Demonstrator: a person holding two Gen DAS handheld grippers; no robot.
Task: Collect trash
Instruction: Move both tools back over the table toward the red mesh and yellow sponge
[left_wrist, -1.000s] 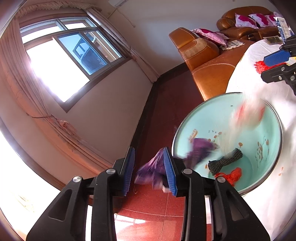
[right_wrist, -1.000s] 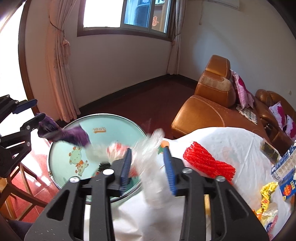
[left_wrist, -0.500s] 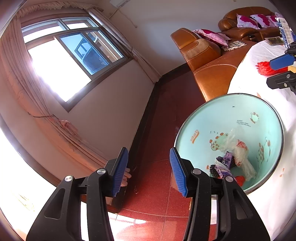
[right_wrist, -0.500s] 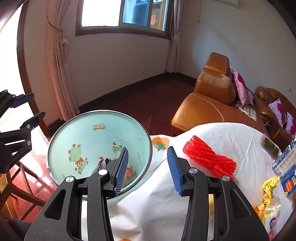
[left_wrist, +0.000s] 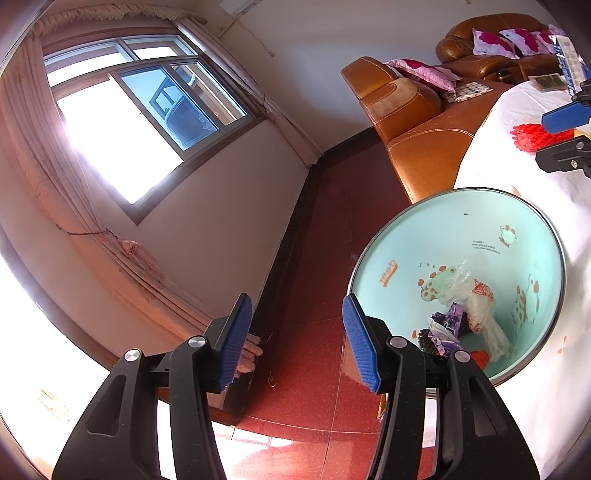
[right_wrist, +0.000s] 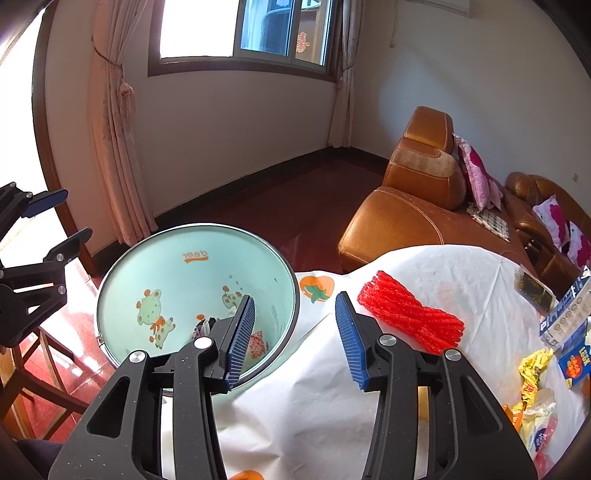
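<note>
trash already sits in the bottom of the mint bin (left_wrist: 458, 258): a clear plastic wrapper (left_wrist: 476, 306) and a purple scrap (left_wrist: 448, 325) among it. going left to right, your left gripper (left_wrist: 297, 339) hangs beside the bin's rim over the red floor (left_wrist: 314, 369), its jaws opening with nothing between them. your right gripper (right_wrist: 295, 339) hovers at the seam where the bin meets the white tablecloth (right_wrist: 314, 406), jaws moderately apart and empty.

what counts next is the red mesh bundle (right_wrist: 410, 317). it lies just ahead and to the right of your right gripper's jaws, well away from your left one, so the right hand looks like the nearer choice. its long axis runs slantwise, from upper left to lower right in the right wrist view, so you would likely need to turn your wrist to close across the narrow middle. farther right, yellow wrappers (right_wrist: 532, 373) and small boxes (right_wrist: 565, 314) crowd the table edge.

the cloth is wrinkled and soft, so it may lift with a low pinch. beyond are a tan leather sofa (right_wrist: 410, 206), pink curtains (right_wrist: 114, 147) and a bright window (right_wrist: 240, 33).
</note>
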